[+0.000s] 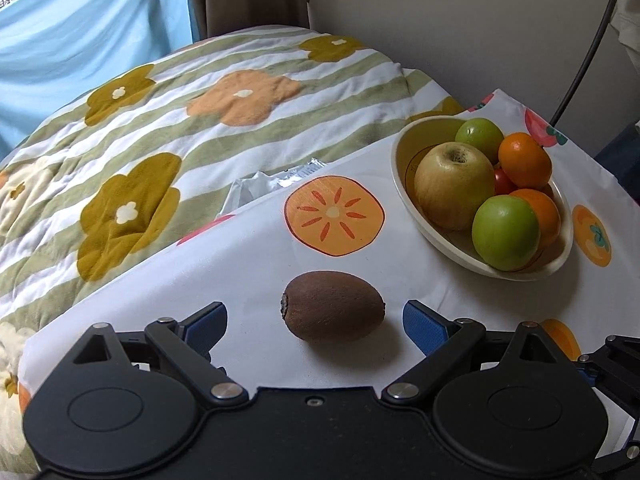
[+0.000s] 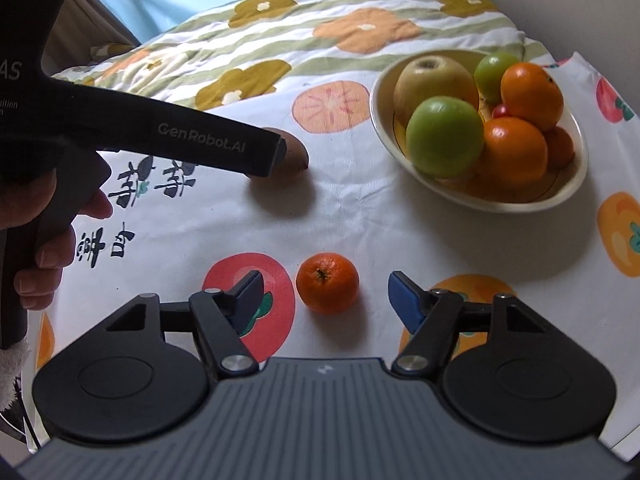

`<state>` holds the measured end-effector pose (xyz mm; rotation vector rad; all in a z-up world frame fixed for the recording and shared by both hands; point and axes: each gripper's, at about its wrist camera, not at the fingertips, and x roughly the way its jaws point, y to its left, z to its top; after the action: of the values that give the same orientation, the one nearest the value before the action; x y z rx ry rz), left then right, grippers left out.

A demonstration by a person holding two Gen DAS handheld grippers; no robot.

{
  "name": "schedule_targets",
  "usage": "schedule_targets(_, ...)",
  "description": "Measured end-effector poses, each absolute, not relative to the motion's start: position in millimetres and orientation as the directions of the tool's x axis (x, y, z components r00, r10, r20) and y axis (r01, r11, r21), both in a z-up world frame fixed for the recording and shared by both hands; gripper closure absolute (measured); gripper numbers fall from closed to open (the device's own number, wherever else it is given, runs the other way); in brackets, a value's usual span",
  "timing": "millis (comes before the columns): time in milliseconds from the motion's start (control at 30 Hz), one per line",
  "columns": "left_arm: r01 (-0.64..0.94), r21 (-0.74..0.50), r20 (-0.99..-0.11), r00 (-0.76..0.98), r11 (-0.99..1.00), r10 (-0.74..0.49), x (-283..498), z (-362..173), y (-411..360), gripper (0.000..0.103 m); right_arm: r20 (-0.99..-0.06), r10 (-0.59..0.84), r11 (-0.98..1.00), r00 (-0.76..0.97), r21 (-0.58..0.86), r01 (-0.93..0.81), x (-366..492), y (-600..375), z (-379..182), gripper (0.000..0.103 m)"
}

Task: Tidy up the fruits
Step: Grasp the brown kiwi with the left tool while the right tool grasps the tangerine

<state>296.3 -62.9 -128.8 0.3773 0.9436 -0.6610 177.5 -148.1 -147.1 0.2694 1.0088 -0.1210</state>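
A brown kiwi lies on the fruit-print tablecloth between the fingers of my left gripper, which is open with a gap on each side. My right gripper is open around a small mandarin without touching it. The cream bowl to the right holds a yellowish apple, two green apples, oranges and a small red fruit. In the right wrist view the left gripper's black body, held by a hand, hides part of the kiwi; the bowl stands behind the mandarin.
A striped floral quilt lies beyond the tablecloth's far edge, with a crumpled foil wrapper at the seam. A blue curtain and a pale wall stand behind. A thin dark cable runs down at the far right.
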Motion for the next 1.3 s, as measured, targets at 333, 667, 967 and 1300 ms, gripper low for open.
schedule_targets(333,0.701,0.013,-0.854,0.378,0.713,-0.357,303,-151,-79,0.016,-0.862,-0.015,0.963,0.507,0.124,0.239,185,-144,-155,0.026)
schedule_targets(667,0.699,0.027,-0.853,0.388,0.714,-0.348,305,-159,-84,0.032,-0.866,-0.011,0.967,0.5,0.118,0.225,188,-142,-159,0.032)
schedule_targets(967,0.688,0.06,-0.853,0.411,0.724,-0.32,303,-158,-75,0.033,-0.865,0.013,0.973,0.501,0.126,0.193,189,-143,-162,0.047)
schedule_targets(1300,0.606,0.097,-0.829,0.488,0.789,-0.273,288,-144,-49,0.033,-0.847,0.008,0.978,0.532,0.117,0.171,182,-145,-155,0.05)
